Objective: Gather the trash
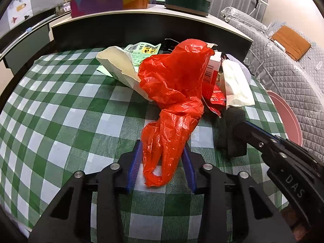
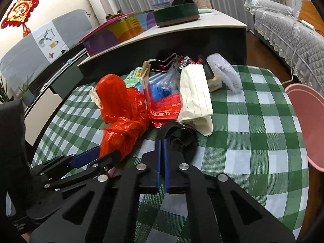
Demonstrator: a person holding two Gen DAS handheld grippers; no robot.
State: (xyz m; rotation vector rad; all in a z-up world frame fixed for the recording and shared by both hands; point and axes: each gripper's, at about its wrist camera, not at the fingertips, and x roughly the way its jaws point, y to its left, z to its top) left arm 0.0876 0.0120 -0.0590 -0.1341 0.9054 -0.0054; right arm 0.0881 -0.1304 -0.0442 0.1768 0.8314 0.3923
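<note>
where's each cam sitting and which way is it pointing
Left wrist: sits on the left gripper, looks forward and down at the table; its blue pads flank the red bag; the right gripper enters from the right.
Right wrist: sits on the right gripper, looks down over the same table; its pads are shut on a black scrap; the left gripper shows at left.
Shared: red bag, trash pile, pink bin, counter.

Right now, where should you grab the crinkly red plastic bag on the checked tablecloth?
Grip the crumpled red plastic bag by its narrow twisted tail, coming from the near table edge. That end lies flat and thin, pointing this way, already between the left hand-held gripper pads. The puffy far end is too wide and rests against other trash.
</note>
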